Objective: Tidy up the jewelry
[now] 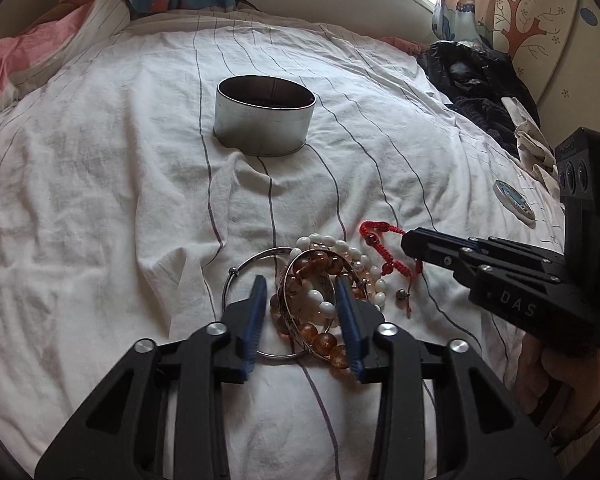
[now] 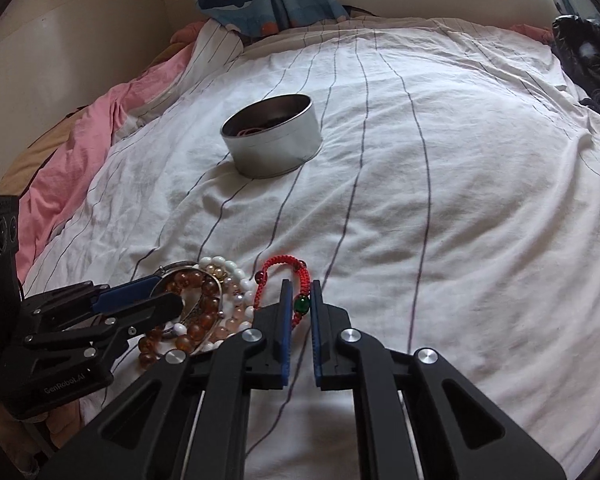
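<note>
Left gripper: down on the jewellery heap, blue pads either side of the amber round-bead bracelet and a thin silver metal bangle, pressing in on the bundle.
Right gripper: nearly closed, pads pinching the red braided cord bracelet at its green bead.
Heap: white oval-bead bracelet tangled with the amber one; the red cord lies just beside them, on the right gripper's side.
Tin: round silver metal tin, open-topped, upright, well apart from the heap, farther up the bed; something reddish lies inside, too dim to name.
Bed: white sheet with thin dark stripes, wrinkled, wide bare cloth between heap and tin.
Edges: pink bedding along the left side; dark clothing at the right edge; a round blue-faced disc near that side.
Grippers: close together, tips apart.
</note>
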Action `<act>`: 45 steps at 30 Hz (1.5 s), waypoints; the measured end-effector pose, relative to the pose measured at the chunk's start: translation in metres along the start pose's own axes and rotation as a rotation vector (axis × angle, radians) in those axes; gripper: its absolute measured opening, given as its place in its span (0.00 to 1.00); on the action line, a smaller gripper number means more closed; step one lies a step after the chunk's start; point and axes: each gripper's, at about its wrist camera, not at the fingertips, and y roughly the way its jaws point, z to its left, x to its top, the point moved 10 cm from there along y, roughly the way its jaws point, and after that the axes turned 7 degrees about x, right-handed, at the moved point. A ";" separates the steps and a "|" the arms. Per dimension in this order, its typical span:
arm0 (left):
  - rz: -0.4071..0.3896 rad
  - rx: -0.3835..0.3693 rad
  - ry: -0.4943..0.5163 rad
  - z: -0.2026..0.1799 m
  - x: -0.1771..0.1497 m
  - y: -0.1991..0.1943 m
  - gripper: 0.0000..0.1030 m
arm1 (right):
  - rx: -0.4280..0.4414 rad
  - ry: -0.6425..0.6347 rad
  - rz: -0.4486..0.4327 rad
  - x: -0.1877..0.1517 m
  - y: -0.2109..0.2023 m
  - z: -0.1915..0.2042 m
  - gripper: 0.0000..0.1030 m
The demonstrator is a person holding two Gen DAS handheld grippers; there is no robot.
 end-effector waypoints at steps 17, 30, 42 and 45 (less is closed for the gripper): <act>-0.013 -0.082 -0.059 0.007 0.004 -0.018 0.06 | 0.021 0.040 0.013 0.000 0.003 -0.005 0.44; 0.044 -0.047 -0.013 0.006 -0.008 -0.008 0.06 | 0.018 0.001 0.055 -0.009 0.011 0.000 0.12; 0.027 -0.094 -0.030 0.004 0.008 -0.050 0.04 | 0.102 0.024 0.017 -0.003 0.001 0.008 0.12; -0.001 -0.027 -0.031 0.011 0.026 -0.040 0.04 | 0.092 0.010 0.017 -0.002 0.002 0.010 0.17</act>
